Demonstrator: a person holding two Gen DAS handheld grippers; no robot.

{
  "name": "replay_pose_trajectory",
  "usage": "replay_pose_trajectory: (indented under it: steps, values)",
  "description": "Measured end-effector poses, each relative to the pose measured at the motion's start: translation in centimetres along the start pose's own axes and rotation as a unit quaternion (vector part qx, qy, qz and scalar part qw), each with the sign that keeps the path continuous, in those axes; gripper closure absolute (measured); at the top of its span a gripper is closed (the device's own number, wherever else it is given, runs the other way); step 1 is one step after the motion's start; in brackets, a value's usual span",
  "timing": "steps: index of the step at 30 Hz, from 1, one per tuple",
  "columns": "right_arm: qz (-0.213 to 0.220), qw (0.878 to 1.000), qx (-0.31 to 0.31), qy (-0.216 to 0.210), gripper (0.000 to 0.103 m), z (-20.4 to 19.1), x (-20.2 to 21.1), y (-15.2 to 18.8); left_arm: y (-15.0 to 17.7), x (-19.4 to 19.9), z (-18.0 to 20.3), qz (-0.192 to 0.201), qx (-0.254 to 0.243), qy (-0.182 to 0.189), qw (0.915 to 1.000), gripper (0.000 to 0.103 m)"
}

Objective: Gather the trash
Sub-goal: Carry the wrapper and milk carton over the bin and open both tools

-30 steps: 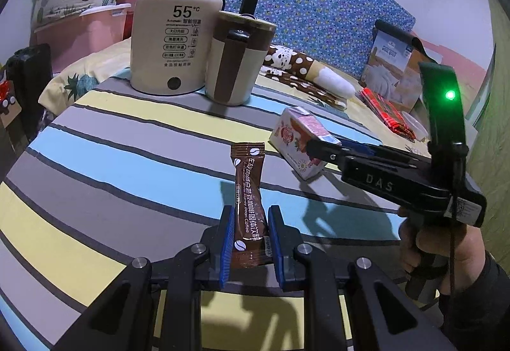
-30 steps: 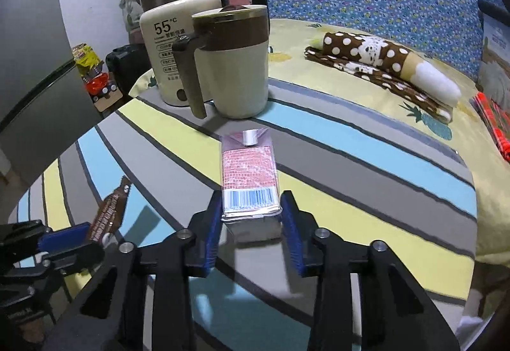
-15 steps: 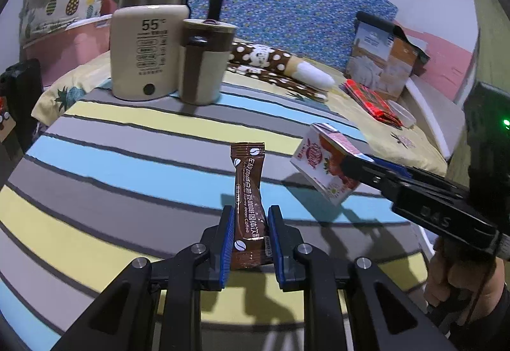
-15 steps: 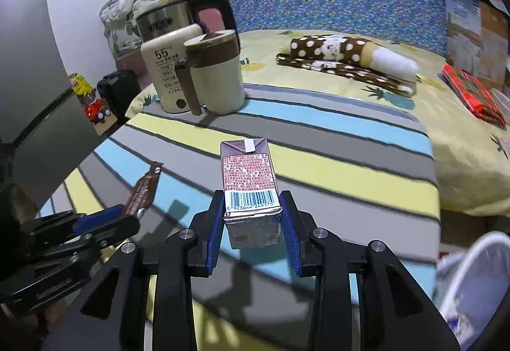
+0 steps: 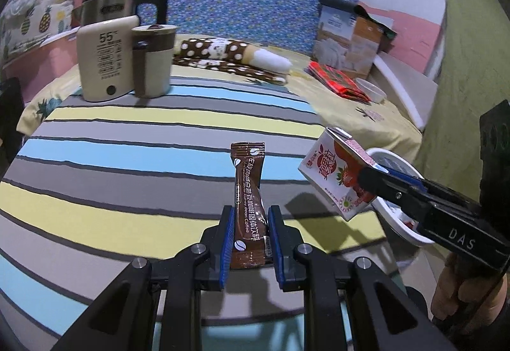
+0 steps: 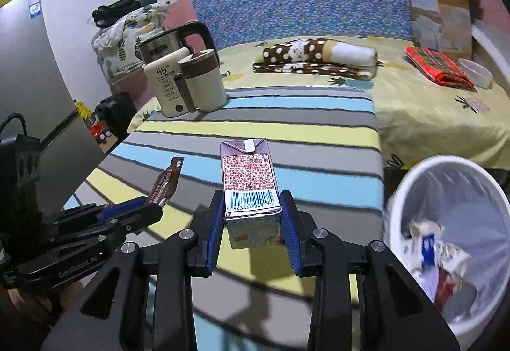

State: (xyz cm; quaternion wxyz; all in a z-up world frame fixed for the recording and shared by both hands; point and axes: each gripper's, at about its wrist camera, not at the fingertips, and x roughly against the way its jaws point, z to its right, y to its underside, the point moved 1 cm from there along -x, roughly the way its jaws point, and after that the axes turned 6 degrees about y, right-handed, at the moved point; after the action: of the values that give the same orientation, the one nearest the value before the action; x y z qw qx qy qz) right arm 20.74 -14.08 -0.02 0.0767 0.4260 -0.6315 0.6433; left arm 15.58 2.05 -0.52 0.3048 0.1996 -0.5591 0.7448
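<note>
Nearer now: white bin (image 6: 446, 242), trash inside.

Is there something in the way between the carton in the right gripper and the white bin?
Nothing visible. The right gripper holds the carton above the striped table. The bin stands just past the table's right edge, lower, its mouth open. Only free air lies between them.

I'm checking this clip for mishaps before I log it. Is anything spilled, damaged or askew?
Nothing stands out. The coffee sachet sits upright in the left gripper and the drink carton squarely in the right gripper. The kettle and mug stand upright, and no spill shows on the striped cloth.
</note>
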Motion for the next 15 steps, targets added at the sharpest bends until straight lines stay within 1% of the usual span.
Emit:
replay_pose_trajectory:
  steps: [6, 15]
  values:
    - [0.008, 1.0, -0.022, 0.013, 0.067, 1.0, 1.5, 1.3, 1.0, 0.7, 2.6, -0.005, -0.02, 0.014, 0.9997, 0.081]
    - [0.022, 0.998, -0.048, 0.043, 0.067, 3.1, 3.3, 2.3, 1.8, -0.2, 6.0, -0.022, -0.048, 0.036, 0.9979, 0.081]
